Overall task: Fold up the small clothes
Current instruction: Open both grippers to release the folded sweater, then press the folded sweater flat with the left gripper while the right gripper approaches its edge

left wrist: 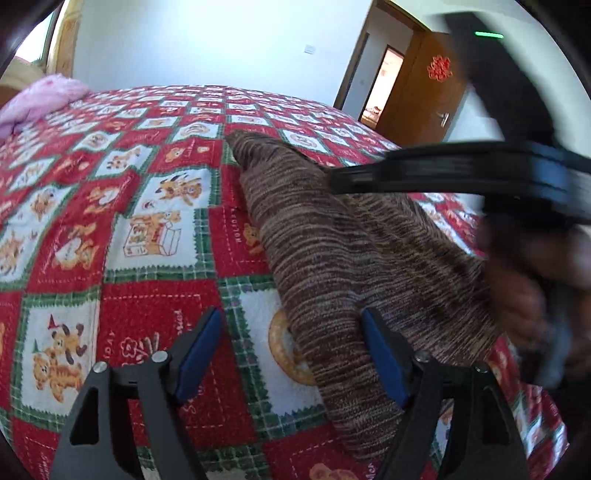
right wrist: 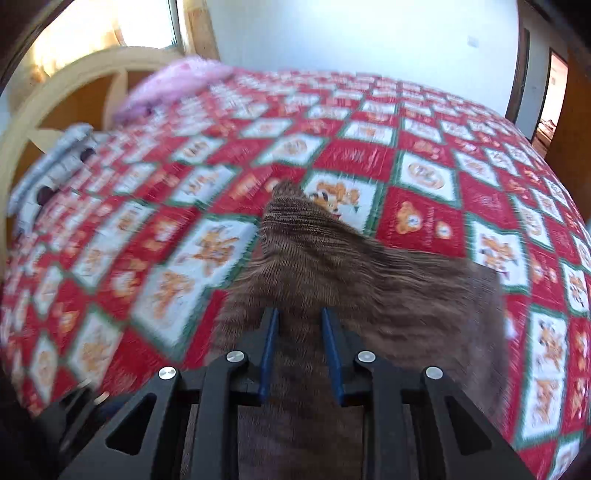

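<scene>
A brown striped knit garment lies on the red patchwork bedspread, running from twelve toward five o'clock. The left gripper stands open at six. A pink bundle sits at ten.

Bedroom interior. A bed with a red, green and white patchwork cover fills mid-frame; pale wall above; open wooden door upper right; sunlit window and curved headboard upper left.
</scene>
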`<state>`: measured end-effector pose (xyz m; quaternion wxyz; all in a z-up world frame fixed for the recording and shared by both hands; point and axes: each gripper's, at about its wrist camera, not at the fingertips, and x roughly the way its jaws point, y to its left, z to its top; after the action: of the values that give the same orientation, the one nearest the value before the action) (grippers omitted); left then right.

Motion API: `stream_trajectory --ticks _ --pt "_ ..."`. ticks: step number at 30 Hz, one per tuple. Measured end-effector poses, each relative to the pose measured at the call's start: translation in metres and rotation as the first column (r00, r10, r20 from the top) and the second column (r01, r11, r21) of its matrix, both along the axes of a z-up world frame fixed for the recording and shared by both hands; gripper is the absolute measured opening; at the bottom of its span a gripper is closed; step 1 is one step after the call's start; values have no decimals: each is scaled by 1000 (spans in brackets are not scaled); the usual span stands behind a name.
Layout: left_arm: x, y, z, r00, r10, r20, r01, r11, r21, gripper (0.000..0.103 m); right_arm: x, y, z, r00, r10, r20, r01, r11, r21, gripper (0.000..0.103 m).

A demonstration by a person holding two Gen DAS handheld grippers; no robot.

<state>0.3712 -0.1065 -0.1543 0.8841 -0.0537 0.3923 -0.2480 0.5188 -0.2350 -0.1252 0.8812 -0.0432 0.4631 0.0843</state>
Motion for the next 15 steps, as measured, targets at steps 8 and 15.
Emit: stream_trajectory --ticks 8,15 --pt "1 -2 -2 1000 -3 -6 3 1000 3 90 -16 -26 10 998 -37 52 33 996 84 25" --pt "0 -1 -2 1000 -1 -6 1 1000 1 92 -95 -92 10 995 -94 43 86 982 169 25"
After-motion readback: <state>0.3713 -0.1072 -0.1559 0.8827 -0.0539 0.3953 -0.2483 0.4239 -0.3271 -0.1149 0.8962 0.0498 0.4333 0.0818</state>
